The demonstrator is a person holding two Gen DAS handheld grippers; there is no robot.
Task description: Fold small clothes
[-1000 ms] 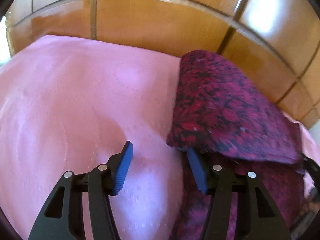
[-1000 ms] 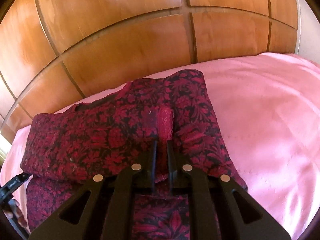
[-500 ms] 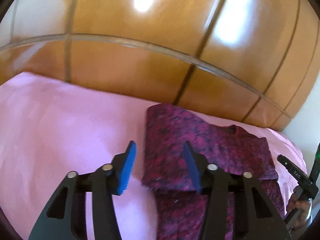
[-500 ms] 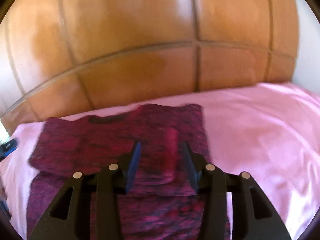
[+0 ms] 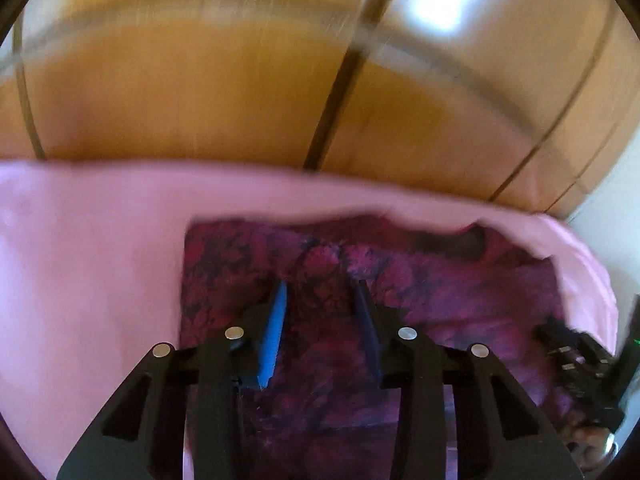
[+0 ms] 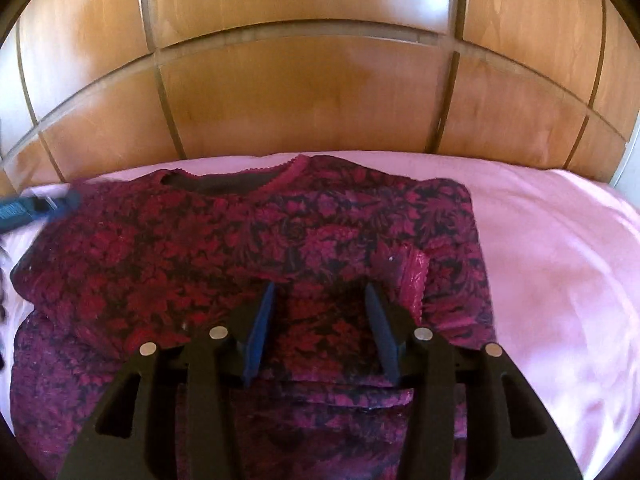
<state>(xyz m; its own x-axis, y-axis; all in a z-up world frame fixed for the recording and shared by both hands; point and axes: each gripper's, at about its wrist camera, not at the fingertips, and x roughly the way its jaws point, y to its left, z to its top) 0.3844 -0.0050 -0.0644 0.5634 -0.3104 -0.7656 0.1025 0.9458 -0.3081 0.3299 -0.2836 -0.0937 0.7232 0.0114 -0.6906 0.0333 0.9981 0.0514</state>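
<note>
A dark red floral top [image 6: 200,248] lies flat on a pink sheet [image 6: 560,260], neckline away from me and both sleeves folded in. A lace cuff [image 6: 416,276] rests just right of my right gripper [image 6: 320,294]. That gripper hovers over the top's middle with its jaws opening and only flat fabric beneath them. In the blurred left wrist view my left gripper [image 5: 321,292] hangs over the top [image 5: 440,288] near its left edge. Its jaws are closing, and no fold shows pinched between the pads.
Glossy wooden panels [image 6: 300,92] rise right behind the bed. Bare pink sheet [image 5: 88,260] spreads left of the top and right of it. The right gripper's body [image 5: 576,356] and a hand [image 5: 588,440] show at the right edge of the left wrist view.
My right gripper has let go of the lace cuff, opened and drawn back. My left gripper has swung from the bare sheet to over the top, and its jaws have narrowed.
</note>
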